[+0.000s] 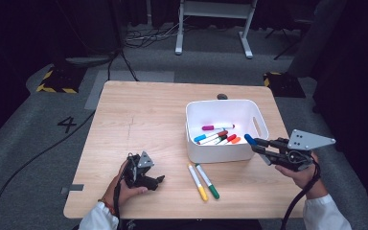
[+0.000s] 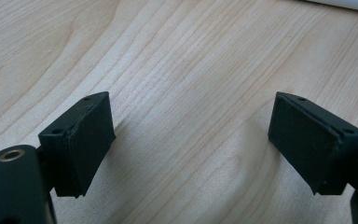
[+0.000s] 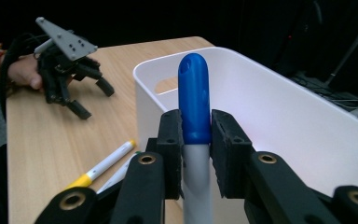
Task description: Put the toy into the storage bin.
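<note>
The right gripper (image 1: 260, 145) is clamped on a blue pen (image 3: 194, 107), held just by the white box (image 1: 220, 153). The left gripper (image 1: 159, 180) rests on the table (image 1: 139, 115), its jaws apart and empty

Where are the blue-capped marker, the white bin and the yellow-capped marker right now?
blue-capped marker (image 3: 194, 100): right gripper view, on its blue cap above the jaws.
white bin (image 1: 218, 152): high view, on its near outer wall.
yellow-capped marker (image 1: 202, 193): high view, on its yellow cap, on the table.
</note>
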A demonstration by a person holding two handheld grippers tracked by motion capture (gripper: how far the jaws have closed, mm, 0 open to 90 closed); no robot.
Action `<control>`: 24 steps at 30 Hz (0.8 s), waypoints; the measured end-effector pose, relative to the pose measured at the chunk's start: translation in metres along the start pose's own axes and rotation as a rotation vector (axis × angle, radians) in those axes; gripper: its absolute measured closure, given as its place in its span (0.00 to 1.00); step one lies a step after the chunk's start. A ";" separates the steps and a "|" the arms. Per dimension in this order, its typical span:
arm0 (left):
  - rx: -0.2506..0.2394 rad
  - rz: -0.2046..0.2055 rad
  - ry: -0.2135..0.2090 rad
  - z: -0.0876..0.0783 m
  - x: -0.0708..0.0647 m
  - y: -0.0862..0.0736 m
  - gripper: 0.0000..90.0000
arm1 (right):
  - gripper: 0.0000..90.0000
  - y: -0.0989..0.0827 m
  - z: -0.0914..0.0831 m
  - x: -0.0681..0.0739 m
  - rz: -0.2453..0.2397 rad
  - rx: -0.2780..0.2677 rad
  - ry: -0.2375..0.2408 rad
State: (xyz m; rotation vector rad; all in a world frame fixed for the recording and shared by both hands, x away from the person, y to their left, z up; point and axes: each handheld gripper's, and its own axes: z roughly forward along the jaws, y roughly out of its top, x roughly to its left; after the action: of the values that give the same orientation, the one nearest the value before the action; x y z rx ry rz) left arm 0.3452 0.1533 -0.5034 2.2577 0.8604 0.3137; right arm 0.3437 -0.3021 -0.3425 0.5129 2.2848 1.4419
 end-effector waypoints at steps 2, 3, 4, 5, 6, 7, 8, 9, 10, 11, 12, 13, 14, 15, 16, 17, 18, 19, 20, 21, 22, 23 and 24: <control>0.000 0.000 0.000 0.000 0.000 0.000 0.16 | 0.83 0.008 -0.003 -0.005 -0.009 -0.001 -0.015; 0.000 0.000 0.000 0.000 0.000 0.000 0.16 | 0.83 0.012 -0.005 -0.008 -0.019 -0.004 -0.026; 0.000 0.000 0.000 0.000 0.000 0.000 0.16 | 0.83 0.017 -0.007 -0.011 -0.022 -0.012 -0.028; 0.000 0.000 0.000 0.000 0.000 0.000 0.16 | 0.83 0.022 -0.010 -0.014 -0.022 -0.025 -0.023; 0.000 0.000 0.000 0.000 0.000 0.000 0.16 | 0.83 0.027 -0.012 -0.016 -0.026 -0.029 -0.028; 0.000 0.000 0.000 0.000 0.000 0.000 0.16 | 0.83 0.033 -0.013 -0.019 -0.040 -0.028 -0.047; 0.000 0.000 0.000 0.000 0.000 0.000 0.16 | 0.83 0.038 -0.014 -0.022 -0.042 -0.032 -0.047; 0.000 0.000 0.000 0.000 0.000 0.000 0.16 | 0.83 0.043 -0.015 -0.026 -0.042 -0.035 -0.041; 0.001 0.000 0.000 0.000 0.000 0.000 0.16 | 0.83 0.048 -0.014 -0.028 -0.049 -0.028 -0.048; 0.000 0.000 0.000 0.000 0.000 0.000 0.16 | 0.83 0.052 -0.012 -0.031 -0.063 -0.019 -0.062; 0.000 0.000 0.000 0.000 0.000 0.000 0.16 | 0.83 0.056 -0.010 -0.033 -0.070 -0.011 -0.061; 0.000 0.000 0.000 0.000 0.000 0.000 0.16 | 0.83 0.059 -0.006 -0.035 -0.075 -0.002 -0.059; 0.000 0.000 0.000 0.000 0.000 0.000 0.16 | 0.83 0.062 -0.003 -0.037 -0.076 0.012 -0.060; 0.000 0.000 0.000 0.000 0.000 0.000 0.16 | 0.83 0.064 0.002 -0.039 -0.076 0.022 -0.057; 0.000 0.000 0.000 0.000 0.000 0.000 0.16 | 0.83 0.066 0.007 -0.041 -0.074 0.034 -0.048; 0.000 0.001 0.000 0.000 0.000 0.000 0.16 | 0.83 0.066 0.012 -0.043 -0.070 0.044 -0.049; 0.000 0.000 0.000 0.000 0.000 0.000 0.16 | 0.83 0.067 0.018 -0.045 -0.067 0.059 -0.048; 0.000 0.000 0.000 0.000 0.000 0.000 0.16 | 0.83 0.066 0.025 -0.047 -0.072 0.077 -0.049; 0.000 0.001 0.000 0.000 0.000 0.000 0.16 | 0.83 0.065 0.031 -0.049 -0.078 0.093 -0.047; 0.000 0.001 0.000 0.000 0.000 0.000 0.16 | 0.83 0.065 0.037 -0.050 -0.078 0.104 -0.040; 0.000 0.001 0.001 0.000 0.000 0.000 0.16 | 0.83 0.064 0.043 -0.052 -0.079 0.116 -0.031; 0.000 0.001 0.000 0.000 0.000 0.000 0.16 | 0.83 0.063 0.048 -0.054 -0.082 0.127 -0.025; 0.000 0.001 0.000 0.000 0.000 0.000 0.16 | 0.83 0.061 0.055 -0.056 -0.072 0.137 -0.012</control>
State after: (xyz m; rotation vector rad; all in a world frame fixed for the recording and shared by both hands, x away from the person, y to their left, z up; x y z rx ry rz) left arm 0.3452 0.1533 -0.5034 2.2581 0.8597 0.3138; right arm 0.4253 -0.2628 -0.3017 0.4724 2.3786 1.2509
